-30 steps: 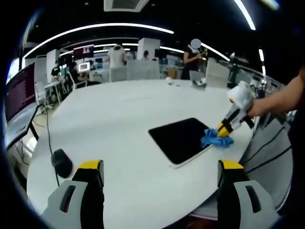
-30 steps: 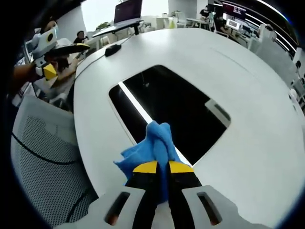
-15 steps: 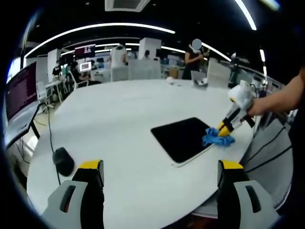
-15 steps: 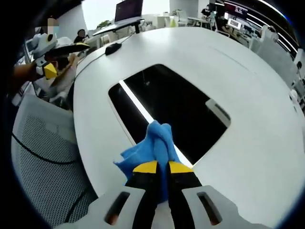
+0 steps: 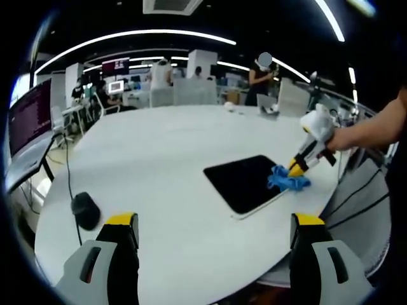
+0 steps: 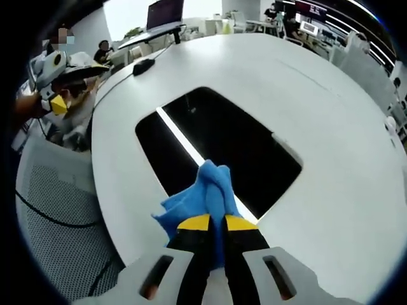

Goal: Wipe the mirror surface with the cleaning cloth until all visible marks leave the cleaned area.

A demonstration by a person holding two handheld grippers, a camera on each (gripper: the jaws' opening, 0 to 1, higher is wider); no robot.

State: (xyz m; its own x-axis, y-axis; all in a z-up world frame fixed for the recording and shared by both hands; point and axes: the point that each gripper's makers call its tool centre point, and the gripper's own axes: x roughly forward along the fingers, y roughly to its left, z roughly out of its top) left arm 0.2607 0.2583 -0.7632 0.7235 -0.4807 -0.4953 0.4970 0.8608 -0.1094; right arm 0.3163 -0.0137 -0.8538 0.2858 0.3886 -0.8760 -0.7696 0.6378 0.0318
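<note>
Clearly the right gripper (image 6: 216, 223) has its yellow-tipped jaws clamped on the blue cloth (image 6: 202, 198), a soft crumpled wad bunched just ahead of the fingertips so its loose folds can drag across the glass. That wad sits on the near edge of the mirror (image 6: 222, 143), a flat, dark, glossy rectangle with rounded corners reflecting a ceiling light strip, lying on the smooth white round table (image 6: 343, 190). The left gripper (image 5: 215, 232) hangs back with its fingers wide apart and empty, the mirror well beyond them, probably to keep everything in sight.
</note>
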